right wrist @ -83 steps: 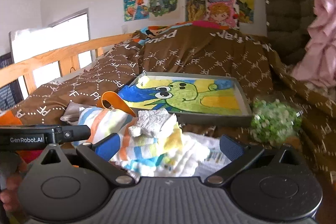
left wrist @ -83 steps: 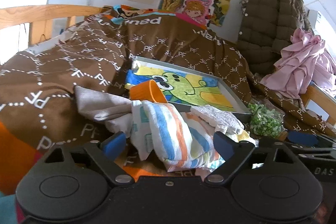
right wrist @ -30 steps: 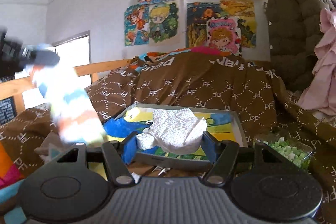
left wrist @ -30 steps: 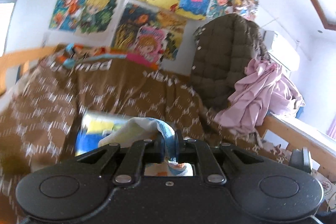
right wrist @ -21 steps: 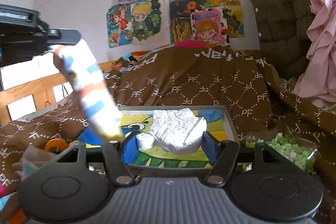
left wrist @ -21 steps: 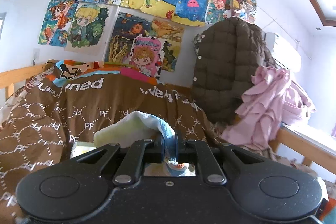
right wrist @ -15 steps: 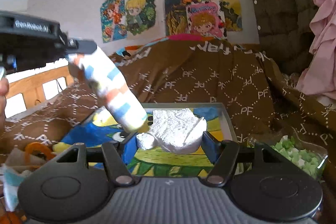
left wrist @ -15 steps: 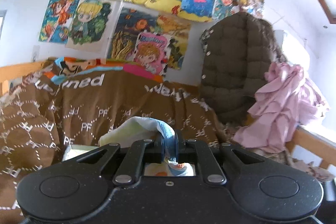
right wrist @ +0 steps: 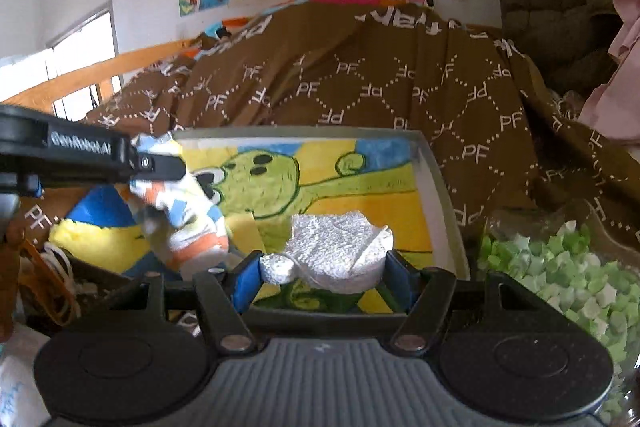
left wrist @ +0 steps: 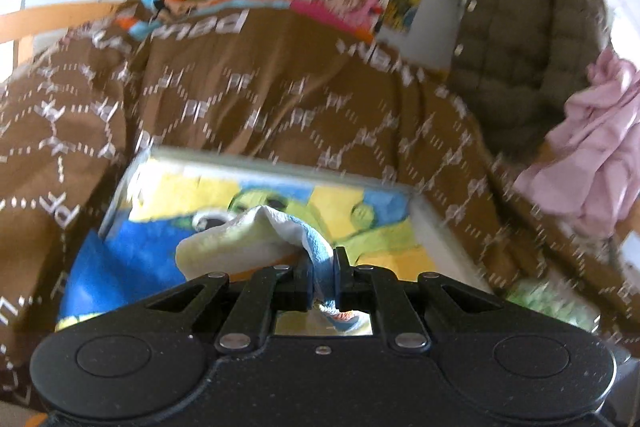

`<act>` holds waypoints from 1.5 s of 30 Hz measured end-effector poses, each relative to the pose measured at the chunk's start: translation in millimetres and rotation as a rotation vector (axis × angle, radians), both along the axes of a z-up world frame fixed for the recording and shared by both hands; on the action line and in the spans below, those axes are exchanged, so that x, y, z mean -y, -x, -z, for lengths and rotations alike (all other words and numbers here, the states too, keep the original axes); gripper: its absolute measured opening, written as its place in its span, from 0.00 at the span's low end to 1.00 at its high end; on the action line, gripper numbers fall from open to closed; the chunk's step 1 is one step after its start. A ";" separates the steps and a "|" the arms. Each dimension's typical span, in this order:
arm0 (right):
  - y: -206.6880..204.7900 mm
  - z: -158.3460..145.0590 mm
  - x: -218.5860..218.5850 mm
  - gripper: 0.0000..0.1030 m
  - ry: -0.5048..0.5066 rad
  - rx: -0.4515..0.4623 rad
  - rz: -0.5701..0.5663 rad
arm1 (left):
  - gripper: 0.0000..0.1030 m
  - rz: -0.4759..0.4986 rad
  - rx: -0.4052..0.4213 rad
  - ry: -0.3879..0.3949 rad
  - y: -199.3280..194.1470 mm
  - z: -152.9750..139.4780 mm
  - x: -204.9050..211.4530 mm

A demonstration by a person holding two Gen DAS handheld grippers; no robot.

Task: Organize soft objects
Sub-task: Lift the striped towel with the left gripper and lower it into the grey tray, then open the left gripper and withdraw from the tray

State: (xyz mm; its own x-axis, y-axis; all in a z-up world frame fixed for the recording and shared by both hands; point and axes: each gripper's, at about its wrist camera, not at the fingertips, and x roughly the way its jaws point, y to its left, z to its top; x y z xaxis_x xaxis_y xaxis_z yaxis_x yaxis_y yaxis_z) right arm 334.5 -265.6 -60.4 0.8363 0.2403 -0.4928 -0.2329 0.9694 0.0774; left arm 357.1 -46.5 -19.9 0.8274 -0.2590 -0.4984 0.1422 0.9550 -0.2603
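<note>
My left gripper [left wrist: 322, 277] is shut on a striped towel [left wrist: 256, 239] with blue, orange and yellow bands. From the right wrist view the same towel [right wrist: 184, 227] hangs from the left gripper [right wrist: 156, 163] over the left part of a grey tray [right wrist: 436, 187] lined with a green cartoon picture. My right gripper [right wrist: 322, 277] is shut on a white foam piece [right wrist: 336, 247], held above the tray's near edge. The tray [left wrist: 424, 223] lies on the brown patterned blanket [left wrist: 260, 87].
A clear bag of green paper stars [right wrist: 560, 279] lies right of the tray. An orange ring and white cord [right wrist: 52, 279] sit at the left. A padded brown coat [left wrist: 528, 39] and pink cloth [left wrist: 596, 151] hang at the right. Posters cover the wall.
Both grippers have come down and forward over the tray. The left gripper has carried the striped towel rightward from beside the bed rail to above the tray's left side.
</note>
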 end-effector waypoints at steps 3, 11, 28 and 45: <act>0.2 1.0 -3.2 0.67 0.013 -0.007 -0.008 | 0.10 0.002 -0.065 -0.020 -5.8 10.6 -0.3; 7.8 -3.1 -2.6 0.79 0.036 0.007 -0.006 | 0.38 -0.024 -0.139 -0.008 0.7 14.6 -15.0; 116.9 -78.3 25.8 1.00 -0.070 0.233 0.057 | 0.94 -0.075 0.135 0.065 128.5 -41.8 -35.7; 244.9 -94.8 -1.4 1.00 -0.109 0.333 0.029 | 0.99 -0.103 0.239 0.019 268.5 -59.8 -64.8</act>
State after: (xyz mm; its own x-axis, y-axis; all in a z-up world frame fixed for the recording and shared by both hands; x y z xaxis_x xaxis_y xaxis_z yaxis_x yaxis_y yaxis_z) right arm 89.6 -264.3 34.5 0.9540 0.2506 -0.1646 -0.2355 0.9661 0.1057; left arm 88.6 18.3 39.8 0.9437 -0.1746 -0.2810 0.1041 0.9630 -0.2487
